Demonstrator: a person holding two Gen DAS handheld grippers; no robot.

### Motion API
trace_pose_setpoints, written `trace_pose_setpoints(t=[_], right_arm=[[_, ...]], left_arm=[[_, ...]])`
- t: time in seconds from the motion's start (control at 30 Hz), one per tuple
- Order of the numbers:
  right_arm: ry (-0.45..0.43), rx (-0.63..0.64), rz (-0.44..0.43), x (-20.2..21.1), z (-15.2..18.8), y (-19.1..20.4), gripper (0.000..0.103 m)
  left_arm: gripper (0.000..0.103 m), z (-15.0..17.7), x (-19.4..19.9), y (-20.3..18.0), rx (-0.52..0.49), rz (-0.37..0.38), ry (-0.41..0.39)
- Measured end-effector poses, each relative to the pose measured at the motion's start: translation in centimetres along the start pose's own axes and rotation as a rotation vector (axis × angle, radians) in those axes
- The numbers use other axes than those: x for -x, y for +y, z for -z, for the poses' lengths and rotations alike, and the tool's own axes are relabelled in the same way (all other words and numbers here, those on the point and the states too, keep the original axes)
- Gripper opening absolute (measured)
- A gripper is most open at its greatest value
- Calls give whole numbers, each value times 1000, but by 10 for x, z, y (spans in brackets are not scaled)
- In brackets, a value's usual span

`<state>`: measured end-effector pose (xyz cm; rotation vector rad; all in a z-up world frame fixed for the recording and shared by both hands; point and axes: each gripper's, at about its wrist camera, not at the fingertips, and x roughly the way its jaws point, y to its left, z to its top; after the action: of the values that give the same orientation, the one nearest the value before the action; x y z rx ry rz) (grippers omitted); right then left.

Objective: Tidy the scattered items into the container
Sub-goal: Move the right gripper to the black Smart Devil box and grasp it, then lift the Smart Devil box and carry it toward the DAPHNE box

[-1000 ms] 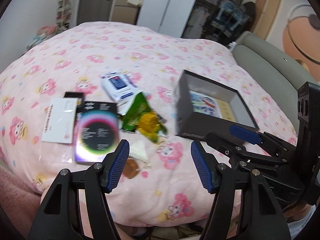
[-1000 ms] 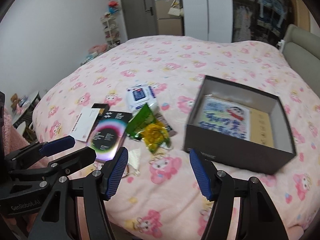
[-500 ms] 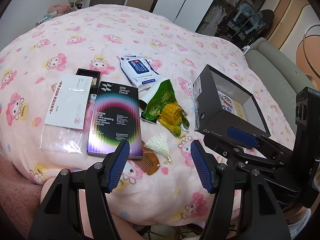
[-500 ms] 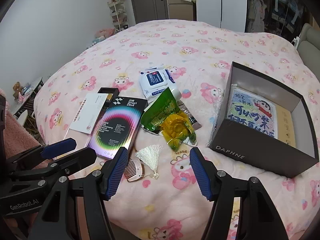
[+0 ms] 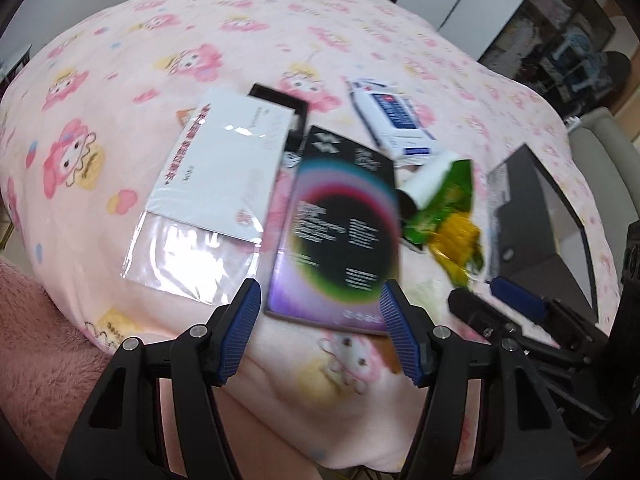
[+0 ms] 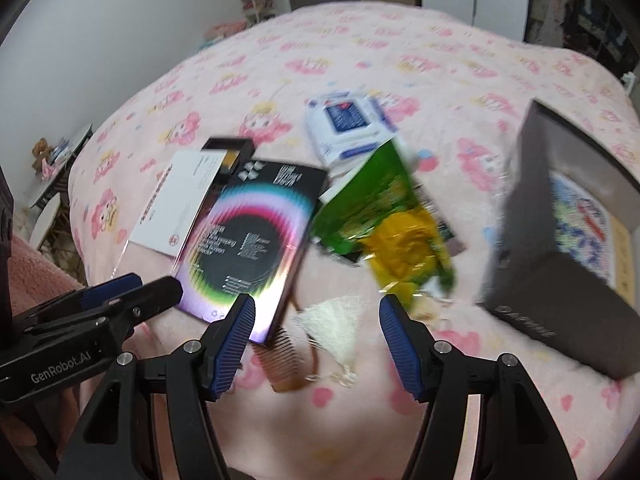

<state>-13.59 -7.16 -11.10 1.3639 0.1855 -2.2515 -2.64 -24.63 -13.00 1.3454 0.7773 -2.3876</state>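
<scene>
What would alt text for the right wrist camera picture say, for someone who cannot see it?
An open two-finger right gripper hovers empty over a wooden comb with a white tassel on a pink cartoon-print bedspread. Beyond lie a rainbow-ringed black package, a green and yellow snack bag and a wipes pack; a dark open box sits right.

An open dark box (image 6: 560, 280) (picture inside) stands right of scattered rainbow-printed pack (image 6: 248, 248) and green snack bag (image 6: 372, 204).
</scene>
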Motion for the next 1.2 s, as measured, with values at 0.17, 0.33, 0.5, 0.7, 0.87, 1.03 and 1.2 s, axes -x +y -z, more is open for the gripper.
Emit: trace_pose_setpoints(t=[0.17,0.33,0.5,0.7,0.87,1.03,1.2], right_arm=[[56,5,-20,-34,-4,9,61],[118,-16,-64,-63,-6,8,61],[106,-43,-93,-79,-14,8,67],[122,-55,-161,-89,-12,10,68],[126,-81,-246,-93,-10,12,61],[103,-82,-257,-84,-6,8,56],[95,-90,-250,-63,2,0,50]], left_arm=[[58,-10,-23,17,39,-7,44],[58,-17,-43,21,35,-22,62],[55,-30,-61,26,64,-7,84],[48,-25,-72,27,105,80,123],[44,-25,-68,31,123,102,119],[46,-23,-64,25,98,109,137],[47,-12,-54,18,85,150,168]])
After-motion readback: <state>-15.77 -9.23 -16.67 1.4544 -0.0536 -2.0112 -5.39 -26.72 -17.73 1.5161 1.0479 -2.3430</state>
